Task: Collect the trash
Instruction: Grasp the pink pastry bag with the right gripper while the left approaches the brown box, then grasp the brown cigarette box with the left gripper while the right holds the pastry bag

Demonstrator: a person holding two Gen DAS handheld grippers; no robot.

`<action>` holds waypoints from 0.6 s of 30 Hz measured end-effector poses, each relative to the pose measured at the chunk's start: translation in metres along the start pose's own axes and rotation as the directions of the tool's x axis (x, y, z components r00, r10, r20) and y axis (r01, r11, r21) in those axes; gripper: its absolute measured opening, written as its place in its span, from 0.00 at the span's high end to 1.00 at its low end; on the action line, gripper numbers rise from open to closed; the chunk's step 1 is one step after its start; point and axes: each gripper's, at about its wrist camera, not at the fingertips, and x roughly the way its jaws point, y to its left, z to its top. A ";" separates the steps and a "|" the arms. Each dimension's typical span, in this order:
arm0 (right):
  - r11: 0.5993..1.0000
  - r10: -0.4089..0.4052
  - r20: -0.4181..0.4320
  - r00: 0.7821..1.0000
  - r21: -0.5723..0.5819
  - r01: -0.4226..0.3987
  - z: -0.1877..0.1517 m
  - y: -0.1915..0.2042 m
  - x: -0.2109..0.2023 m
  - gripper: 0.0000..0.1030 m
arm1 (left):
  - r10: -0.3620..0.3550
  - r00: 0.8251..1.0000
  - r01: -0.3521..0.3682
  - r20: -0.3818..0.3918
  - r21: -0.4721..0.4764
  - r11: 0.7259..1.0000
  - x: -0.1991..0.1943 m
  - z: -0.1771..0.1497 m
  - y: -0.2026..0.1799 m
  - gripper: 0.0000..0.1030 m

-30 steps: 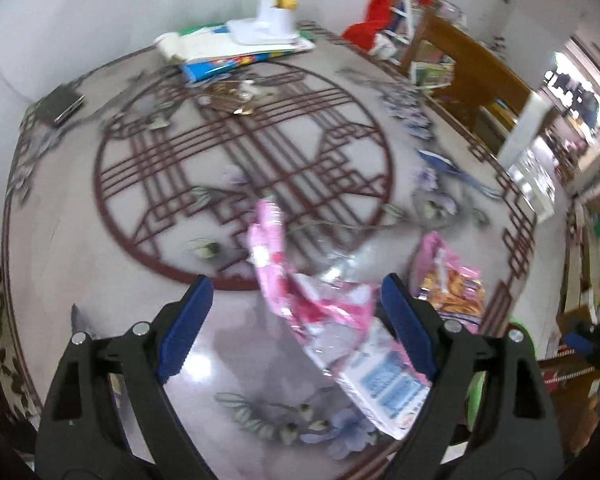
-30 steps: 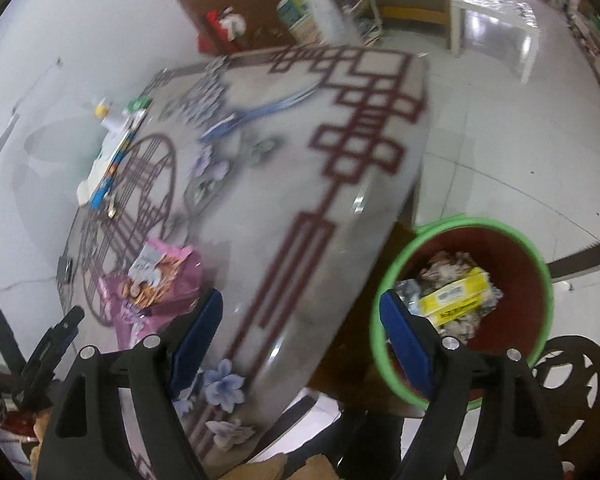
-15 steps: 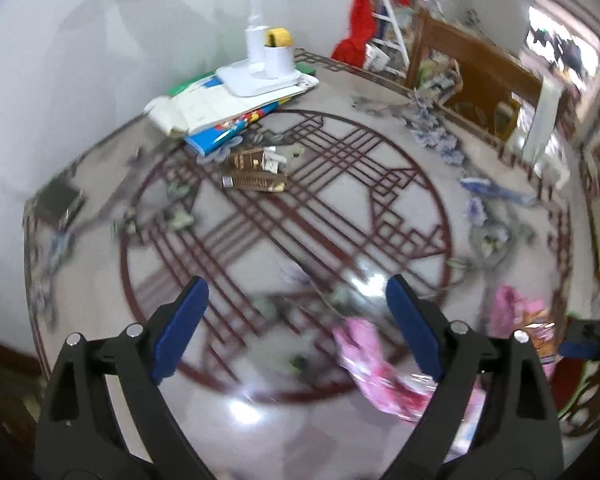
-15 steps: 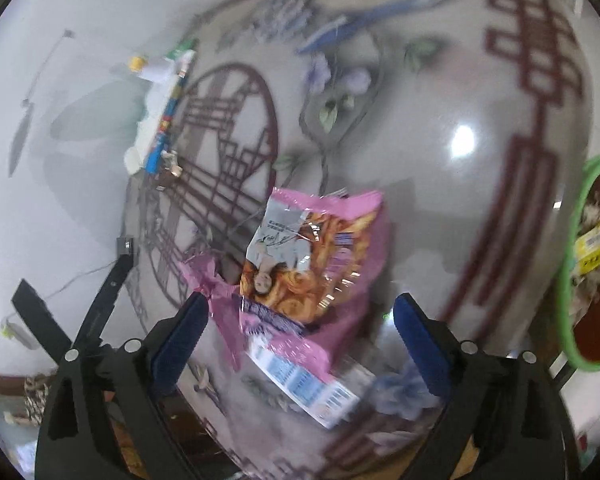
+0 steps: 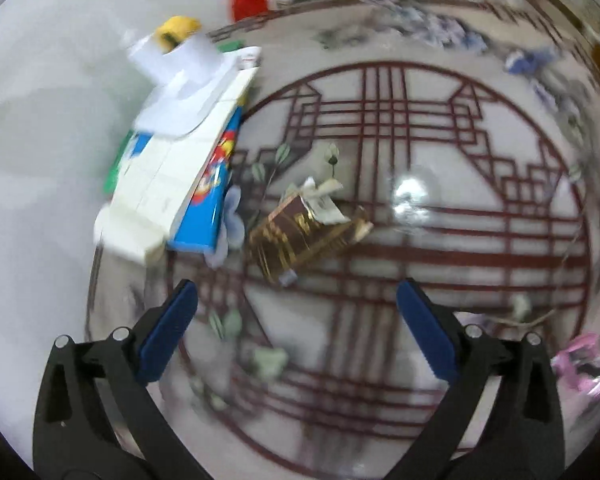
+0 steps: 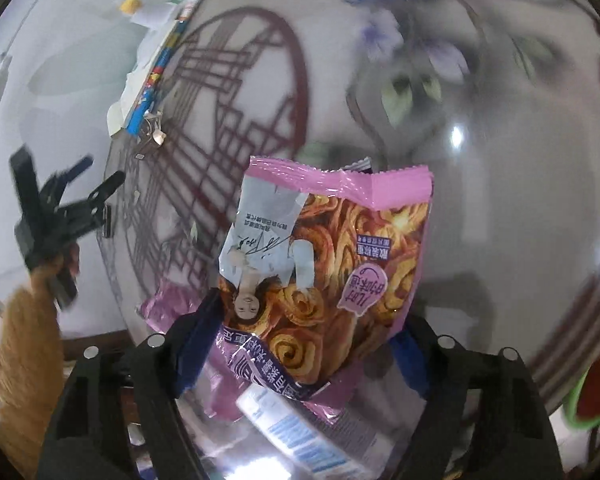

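A: The right gripper (image 6: 304, 348) has its fingers (image 6: 198, 342) spread around the pink snack bag (image 6: 324, 276) on the tabletop (image 6: 500, 200), unpinched. Slick film could slide away as they shut.

B: And the left gripper (image 5: 296, 332)?

A: Spread too, empty; the brown-gold wrapper (image 5: 304, 232) lies just ahead, between its fingers' lines, beside the books (image 5: 180, 168).

A lived-in home: patterned dining table (image 5: 380, 120) strewn with books (image 5: 172, 184) and snack wrappers (image 6: 332, 264).
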 end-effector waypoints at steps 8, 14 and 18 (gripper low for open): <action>0.994 0.026 -0.045 0.999 -0.109 -0.030 0.031 0.003 0.014 0.22 | -0.085 0.991 0.096 -0.100 0.104 0.990 0.061 0.027 0.014 0.06; 0.989 0.051 -0.069 0.996 -0.135 -0.060 0.039 0.003 0.018 0.20 | -0.158 0.982 0.161 -0.100 0.024 0.987 0.069 0.033 0.018 0.29; 0.987 0.025 -0.069 0.997 -0.159 -0.036 0.038 0.007 0.018 0.22 | -0.127 0.991 0.126 -0.051 -0.028 0.992 0.056 0.032 0.016 0.42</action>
